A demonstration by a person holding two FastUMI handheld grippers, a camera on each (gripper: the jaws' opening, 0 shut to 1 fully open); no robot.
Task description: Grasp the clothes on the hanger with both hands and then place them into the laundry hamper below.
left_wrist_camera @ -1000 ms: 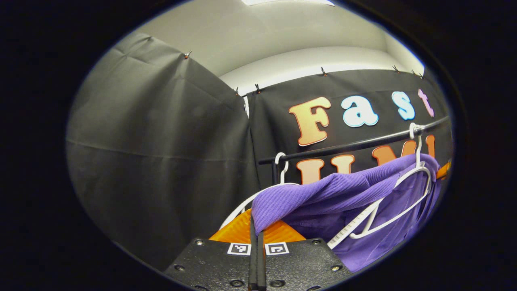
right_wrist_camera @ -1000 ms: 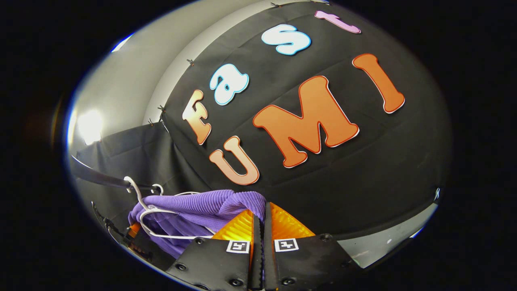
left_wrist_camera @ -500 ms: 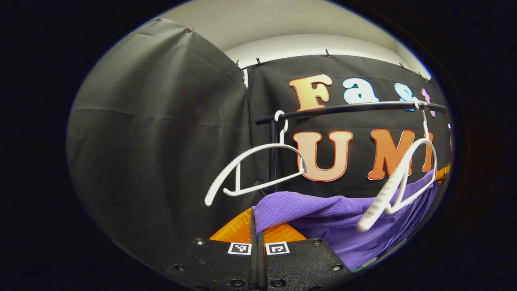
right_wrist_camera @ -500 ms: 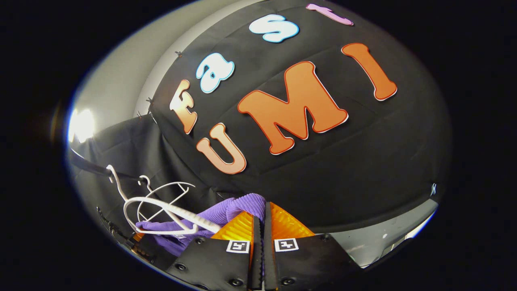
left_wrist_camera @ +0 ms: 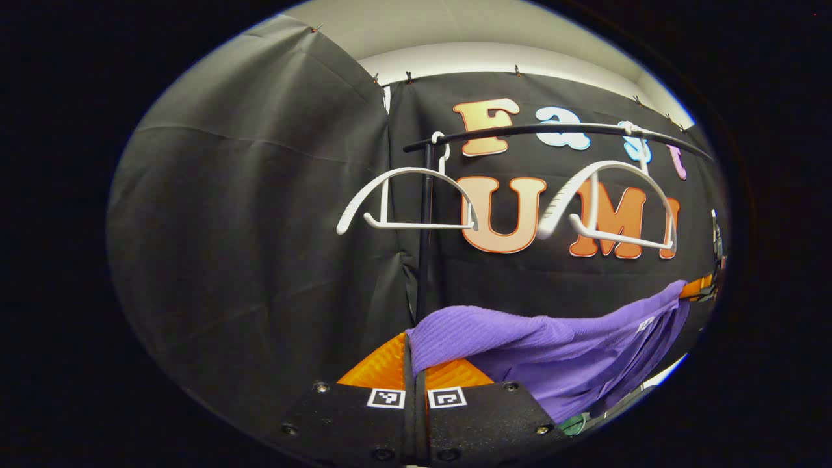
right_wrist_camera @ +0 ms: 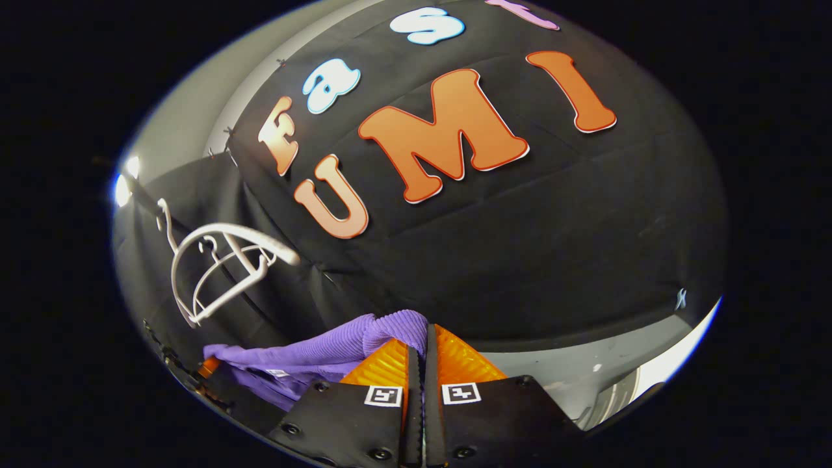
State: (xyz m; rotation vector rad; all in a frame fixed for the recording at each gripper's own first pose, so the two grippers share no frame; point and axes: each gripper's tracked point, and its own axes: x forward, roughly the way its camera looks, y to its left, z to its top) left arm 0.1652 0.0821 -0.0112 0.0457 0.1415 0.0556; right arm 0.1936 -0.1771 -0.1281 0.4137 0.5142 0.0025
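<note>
Black cloth walls close off the booth, with pale wall showing above them in the left gripper view. Left gripper, bottom centre of its view: fingers pressed together, pinching a ribbed edge of the purple garment. From the pinch the cloth stretches right and slightly upward across the lower right of the frame, toward the far gripper, small at the right edge. Above the garment, well apart from it, two bare white hangers hang side by side from a black rail in the upper middle; a black upright post drops from the rail's left end. Right gripper, bottom centre of its view: fingers closed on the other ribbed end of the garment, which trails off to the lower left. White hangers sit at middle left, above the cloth.
</note>
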